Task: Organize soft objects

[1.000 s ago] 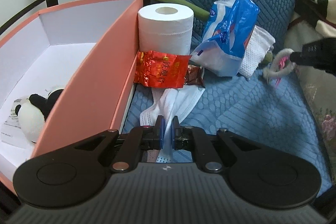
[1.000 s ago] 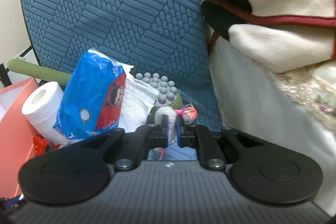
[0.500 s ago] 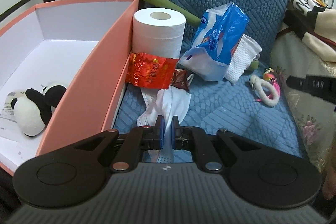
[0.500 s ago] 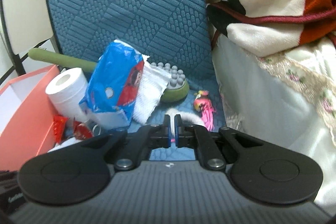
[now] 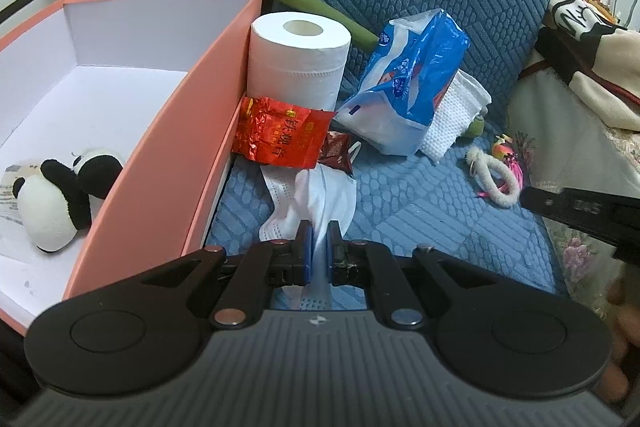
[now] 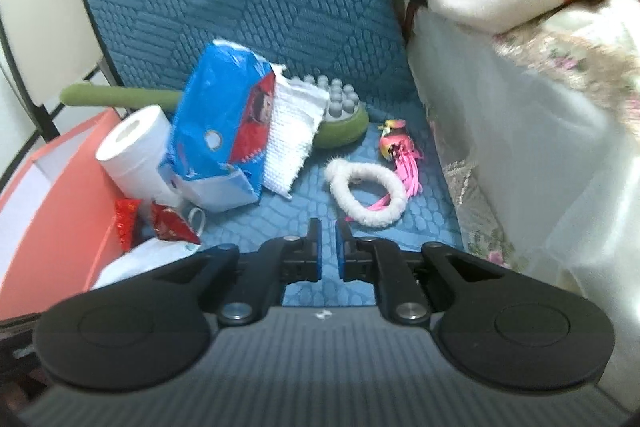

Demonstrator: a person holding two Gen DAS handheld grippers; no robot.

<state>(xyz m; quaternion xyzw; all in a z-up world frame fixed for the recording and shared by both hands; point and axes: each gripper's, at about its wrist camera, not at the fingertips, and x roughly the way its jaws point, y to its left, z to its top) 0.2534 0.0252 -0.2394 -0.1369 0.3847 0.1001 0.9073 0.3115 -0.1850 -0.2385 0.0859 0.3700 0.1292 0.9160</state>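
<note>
A: Left gripper [image 5: 319, 241]: pads pinching the white mask [image 5: 320, 195], cloth running up between them; grip the same as a second back, hand hardly shifted.

B: And the right gripper [image 6: 327, 245]?

A: Jaws opening, nothing between the pads, only blue seat [image 6: 372, 259] in the gap; a second ago they were pressed on the white fluffy ring [image 6: 366, 195]. Ring now lies free on the seat at 1 o'clock of the tips, near but apart, pink tassel toy [image 6: 398, 147] just past it, touching.

B: So a release; meaning?

A: Ring looks dropped or let go short of the box; I judge it needs a fresh pick.

B: Outward from the left?

A: Red packet [image 5: 282, 137] at 12 above the mask, roll [image 5: 298, 61] behind it, blue tissue pack [image 5: 408, 79] at 1; pink box [image 5: 176, 131] at 10, panda [image 5: 52, 205] already inside at 9.

B: Task standing?

A: One soft thing boxed; mask in hand, likely next over the box wall; ring, pack and white cloth [image 6: 292, 135] not yet sorted.
</note>
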